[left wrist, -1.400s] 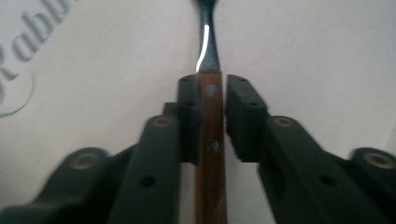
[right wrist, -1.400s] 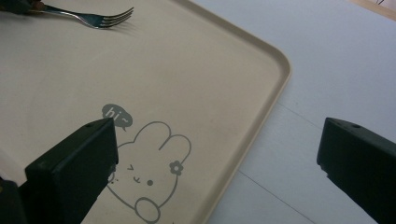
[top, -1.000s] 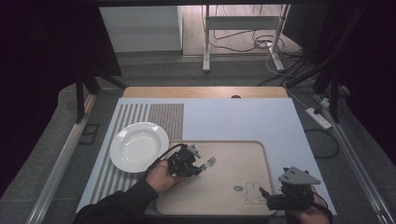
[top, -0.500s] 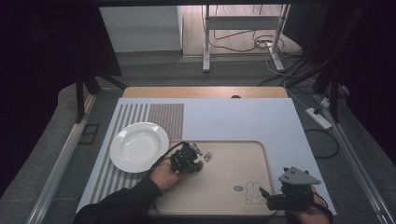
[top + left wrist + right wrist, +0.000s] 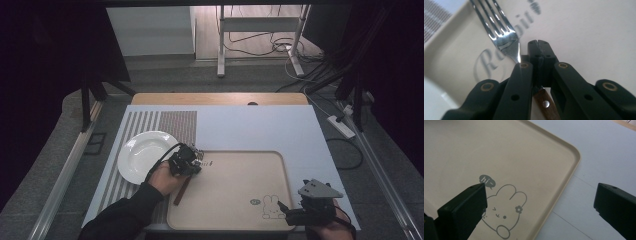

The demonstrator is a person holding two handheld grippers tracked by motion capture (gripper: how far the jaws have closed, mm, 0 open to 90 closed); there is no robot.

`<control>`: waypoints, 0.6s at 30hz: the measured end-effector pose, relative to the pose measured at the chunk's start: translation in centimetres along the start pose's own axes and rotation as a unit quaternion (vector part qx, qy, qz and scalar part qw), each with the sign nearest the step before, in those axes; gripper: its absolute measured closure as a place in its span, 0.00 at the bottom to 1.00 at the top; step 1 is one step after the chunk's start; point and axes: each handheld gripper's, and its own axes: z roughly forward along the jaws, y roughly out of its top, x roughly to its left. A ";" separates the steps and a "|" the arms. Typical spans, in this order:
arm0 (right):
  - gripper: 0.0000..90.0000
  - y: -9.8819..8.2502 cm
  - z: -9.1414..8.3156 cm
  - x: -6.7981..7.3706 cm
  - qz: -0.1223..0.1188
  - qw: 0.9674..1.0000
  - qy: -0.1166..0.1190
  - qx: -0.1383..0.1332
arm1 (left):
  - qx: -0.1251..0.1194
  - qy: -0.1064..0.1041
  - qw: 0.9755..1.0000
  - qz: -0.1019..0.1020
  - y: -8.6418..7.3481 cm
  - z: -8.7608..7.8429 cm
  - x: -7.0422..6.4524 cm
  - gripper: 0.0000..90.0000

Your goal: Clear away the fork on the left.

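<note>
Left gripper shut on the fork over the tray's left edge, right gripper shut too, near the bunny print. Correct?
Not quite: the right gripper is open. The right gripper view shows its jaws standing wide apart, nothing between them, over the tray corner by the bunny print. The rest holds: the left gripper is shut on the fork at the tray's left edge.

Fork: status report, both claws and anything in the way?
Left claw shut on fork, over tray near plate. Right claw open, empty, at tray's bunny corner. Nothing in the way.
</note>
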 end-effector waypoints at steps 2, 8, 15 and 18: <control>0.00 0.0 0.0 0.0 -0.001 1.000 0.000 0.000 | 0.003 0.005 1.000 -0.005 -0.3 -0.2 0.5 0.99; 0.00 0.0 0.0 0.1 -0.003 1.000 0.000 0.001 | 0.007 0.004 1.000 -0.024 -1.0 -0.7 1.6 0.99; 0.00 0.0 0.0 0.1 -0.006 1.000 0.000 0.003 | 0.006 -0.002 0.999 -0.038 -1.5 -0.9 2.4 0.99; 0.00 0.0 0.0 0.1 -0.006 1.000 0.000 0.003 | 0.005 -0.011 0.999 -0.039 -1.5 -0.9 2.5 0.99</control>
